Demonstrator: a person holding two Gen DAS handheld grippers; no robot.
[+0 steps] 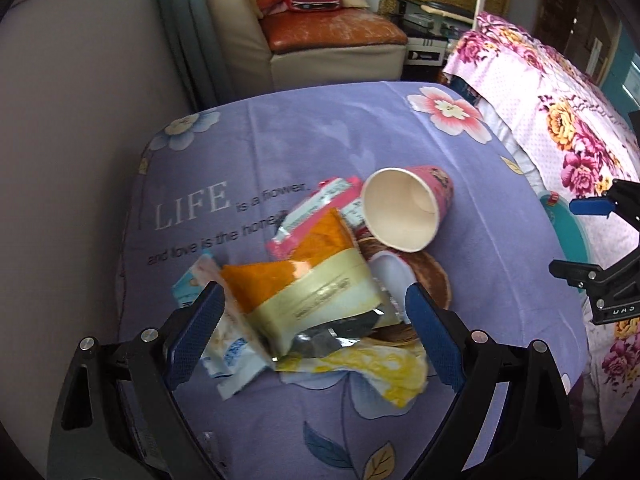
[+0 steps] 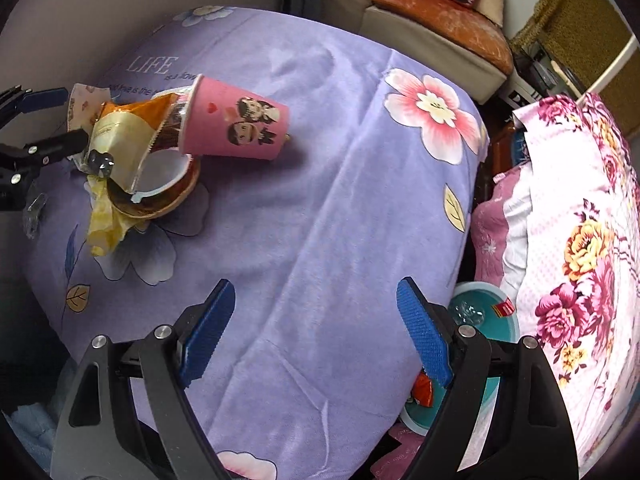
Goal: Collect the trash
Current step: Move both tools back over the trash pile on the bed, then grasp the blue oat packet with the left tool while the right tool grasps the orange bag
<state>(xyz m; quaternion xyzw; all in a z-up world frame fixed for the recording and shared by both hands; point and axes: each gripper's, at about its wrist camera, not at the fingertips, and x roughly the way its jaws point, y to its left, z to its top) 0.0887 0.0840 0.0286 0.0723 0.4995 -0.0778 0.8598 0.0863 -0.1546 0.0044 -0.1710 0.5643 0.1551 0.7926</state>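
A pile of trash lies on a purple flowered cloth (image 1: 280, 144). It holds a pink paper cup (image 1: 404, 208) on its side, an orange and cream wrapper (image 1: 312, 280), a pink wrapper (image 1: 316, 208), a blue and white packet (image 1: 232, 356), a yellow wrapper (image 1: 384, 364) and a brown bowl (image 1: 428, 280). My left gripper (image 1: 312, 316) is open, its jaws on either side of the orange and cream wrapper. My right gripper (image 2: 316, 320) is open and empty above bare cloth (image 2: 320, 184), right of the pile; the cup (image 2: 236, 124) and bowl (image 2: 176, 196) show at its upper left.
A teal bin (image 2: 496, 328) with a few scraps stands between the clothed surface and a pink flowered bed (image 2: 580, 240) on the right. A grey wall (image 1: 80, 120) is on the left. A cream sofa (image 1: 320, 40) with an orange cushion stands beyond.
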